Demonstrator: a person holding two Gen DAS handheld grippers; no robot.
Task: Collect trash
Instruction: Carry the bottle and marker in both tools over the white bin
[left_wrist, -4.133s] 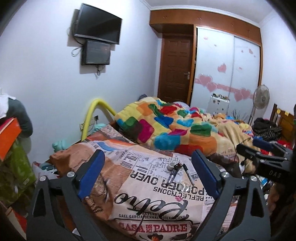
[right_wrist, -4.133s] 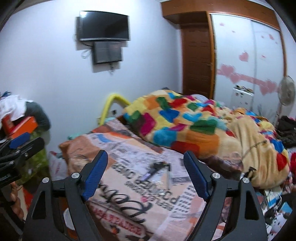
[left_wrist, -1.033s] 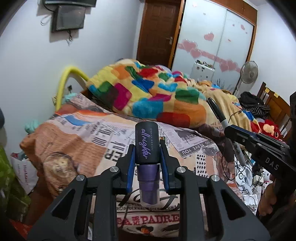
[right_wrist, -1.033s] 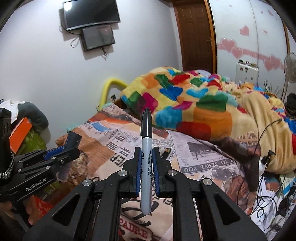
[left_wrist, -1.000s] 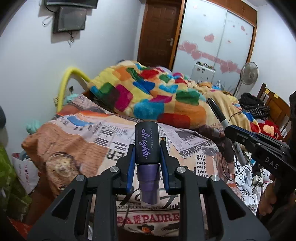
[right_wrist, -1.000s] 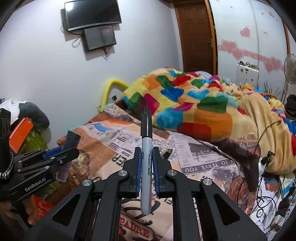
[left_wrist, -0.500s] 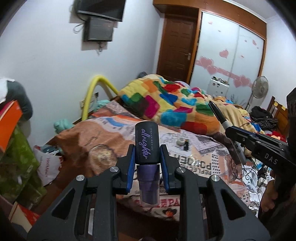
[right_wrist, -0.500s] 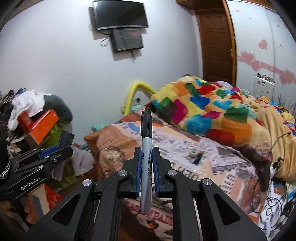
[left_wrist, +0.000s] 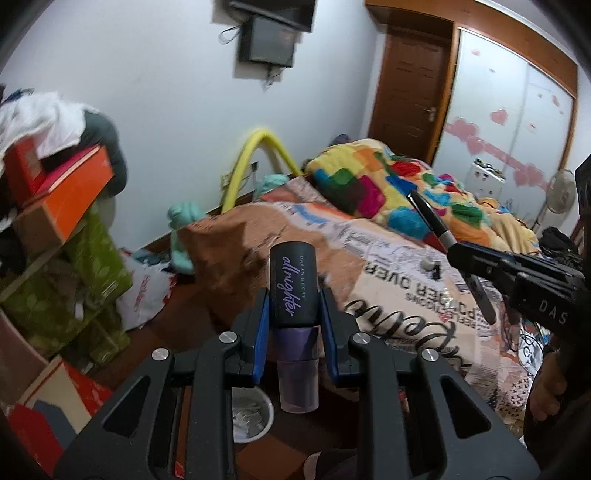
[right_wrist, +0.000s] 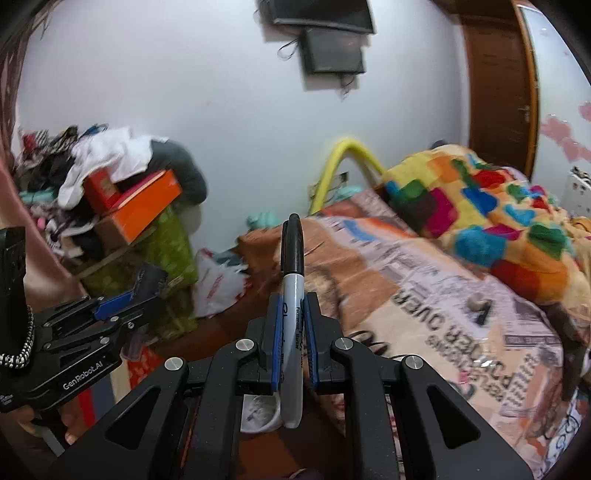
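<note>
1. Clamped between the blue pads of the left gripper (left_wrist: 292, 317), a dark cylindrical spray bottle with a black cap and purple body (left_wrist: 293, 325) stands upright, its base hanging below the pads; the cap reads "all nighter".
2. Right gripper (right_wrist: 291, 347) is pressed tight on a grey-barrelled permanent marker with a black cap (right_wrist: 291, 302), cap end up, barrel end hanging below the pads. Left wrist view shows the same marker (left_wrist: 430, 221) tilted, jutting from the right gripper at frame right.
3. Both held items are in the air, above a dark brown floor (left_wrist: 184, 306) at the foot of the bed.
4. Under each gripper, a small white round cup (left_wrist: 255, 415) sits on the floor; contents look grey, unclear.
5. Newspaper-print bedspread (left_wrist: 399, 280) covers the bed's near end; two small objects, one pale and round, one dark (left_wrist: 432, 267), lie on it, close together.
6. Multicoloured patchwork blanket (left_wrist: 391, 184) is heaped further up the bed.
7. Left side: orange box (right_wrist: 144, 206) on stacked green boxes (left_wrist: 96, 266), clothes piled on top; white plastic bag (right_wrist: 218, 284) on the floor beside them.
8. Yellow curved tube (left_wrist: 255, 155) leans against the white wall.
</note>
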